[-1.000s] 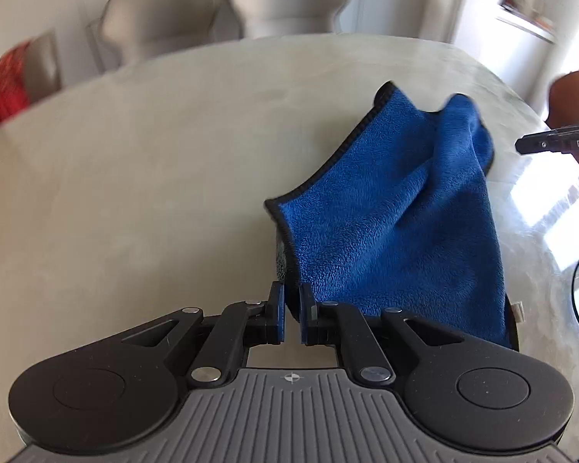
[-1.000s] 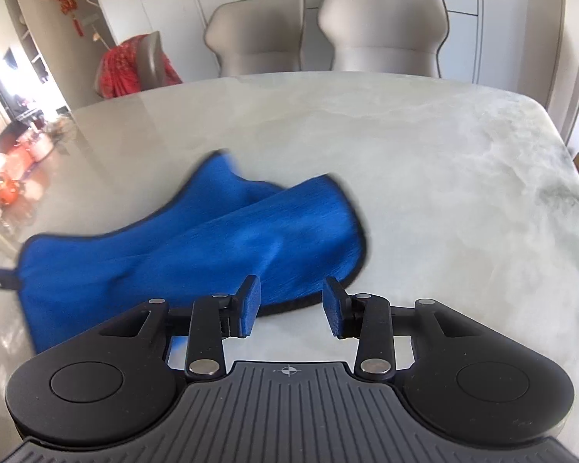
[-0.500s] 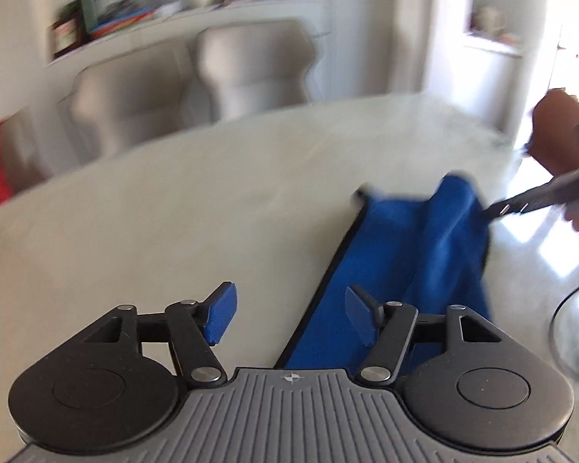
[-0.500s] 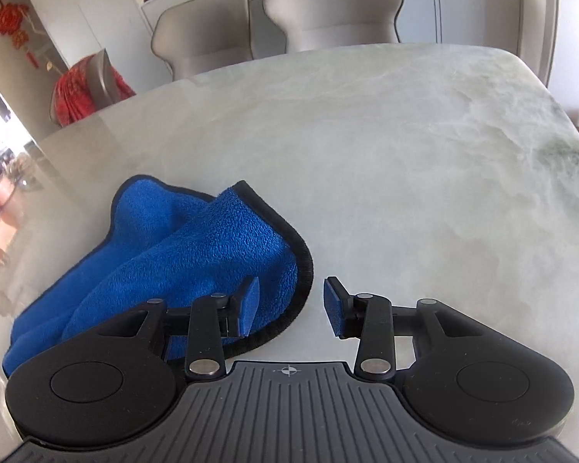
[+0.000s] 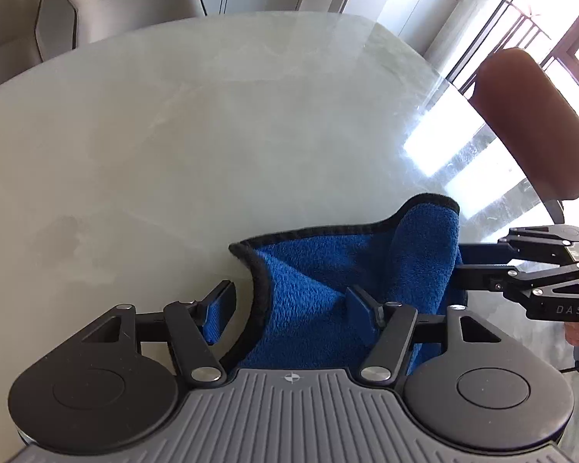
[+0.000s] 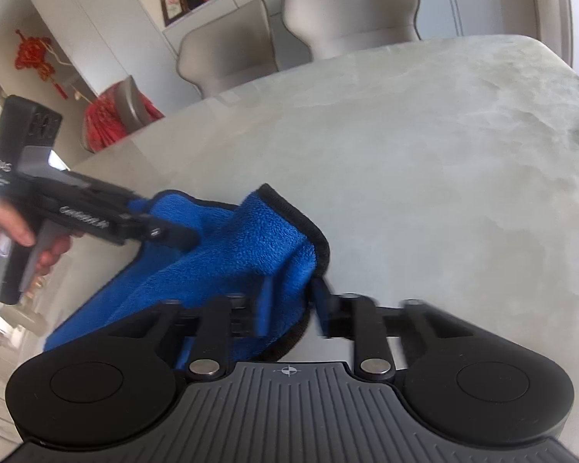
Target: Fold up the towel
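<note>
Blue towel (image 5: 320, 270): bunched, loosely doubled on marble surface (image 5: 173, 135). Left hand-held gripper (image 5: 289, 305): spread astride its hem. Right hand-held gripper (image 6: 289, 297): blurred, fingers either side of a fold; grip indeterminable. Risk: uneven corner grips skewing the fold.

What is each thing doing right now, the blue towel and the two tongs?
Towel: bunched up, partly folded over, lying on the table.
Left tongs: open, one edge of the towel between the fingers, not pinched.
Right tongs: blurry, closing on or around a towel corner; cannot tell if pinched.
</note>
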Action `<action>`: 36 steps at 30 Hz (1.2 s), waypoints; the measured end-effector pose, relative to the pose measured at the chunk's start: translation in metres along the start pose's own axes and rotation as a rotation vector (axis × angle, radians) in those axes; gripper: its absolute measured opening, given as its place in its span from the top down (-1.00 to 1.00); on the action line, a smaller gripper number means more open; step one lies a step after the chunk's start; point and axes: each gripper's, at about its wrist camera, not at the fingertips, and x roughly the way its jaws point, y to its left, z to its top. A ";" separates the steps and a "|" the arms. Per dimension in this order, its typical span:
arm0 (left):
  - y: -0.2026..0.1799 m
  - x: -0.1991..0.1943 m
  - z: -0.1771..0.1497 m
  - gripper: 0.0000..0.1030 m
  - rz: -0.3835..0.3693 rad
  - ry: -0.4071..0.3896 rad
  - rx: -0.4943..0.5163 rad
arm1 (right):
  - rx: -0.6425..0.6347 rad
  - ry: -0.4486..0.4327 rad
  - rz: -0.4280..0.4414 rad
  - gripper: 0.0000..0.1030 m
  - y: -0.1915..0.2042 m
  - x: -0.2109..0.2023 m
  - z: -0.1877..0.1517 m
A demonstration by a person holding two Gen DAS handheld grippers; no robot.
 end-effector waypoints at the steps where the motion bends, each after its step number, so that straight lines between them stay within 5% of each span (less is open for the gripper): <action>1: 0.000 -0.001 0.000 0.75 0.000 -0.022 -0.010 | -0.018 -0.011 0.012 0.80 0.003 -0.002 0.001; 4: 0.013 -0.017 0.001 0.93 0.019 -0.122 -0.088 | -0.083 -0.036 0.000 0.85 0.011 -0.007 0.009; 8: 0.034 -0.058 -0.001 0.94 0.122 -0.290 -0.116 | -0.241 -0.045 -0.087 0.85 0.024 -0.006 0.047; 16: 0.075 -0.106 -0.009 0.93 0.281 -0.485 -0.163 | -0.563 0.015 -0.246 0.85 0.059 0.046 0.137; 22: 0.107 -0.093 0.010 0.91 0.372 -0.449 -0.181 | -0.606 0.065 -0.267 0.85 0.064 0.101 0.174; 25: 0.121 -0.081 0.019 0.67 0.417 -0.382 -0.171 | -0.585 0.117 -0.238 0.81 0.066 0.119 0.169; 27: 0.129 -0.075 0.017 0.58 0.437 -0.346 -0.194 | -0.557 0.128 -0.202 0.81 0.068 0.118 0.156; 29: 0.132 -0.082 0.006 0.16 0.413 -0.329 -0.230 | -0.505 0.126 -0.139 0.80 0.068 0.108 0.138; 31: 0.123 -0.094 -0.019 0.00 0.365 -0.307 -0.236 | -0.436 0.125 -0.068 0.79 0.069 0.092 0.115; 36: 0.089 -0.107 -0.087 -0.06 0.303 -0.201 -0.214 | -0.296 0.155 -0.011 0.57 0.083 0.040 0.035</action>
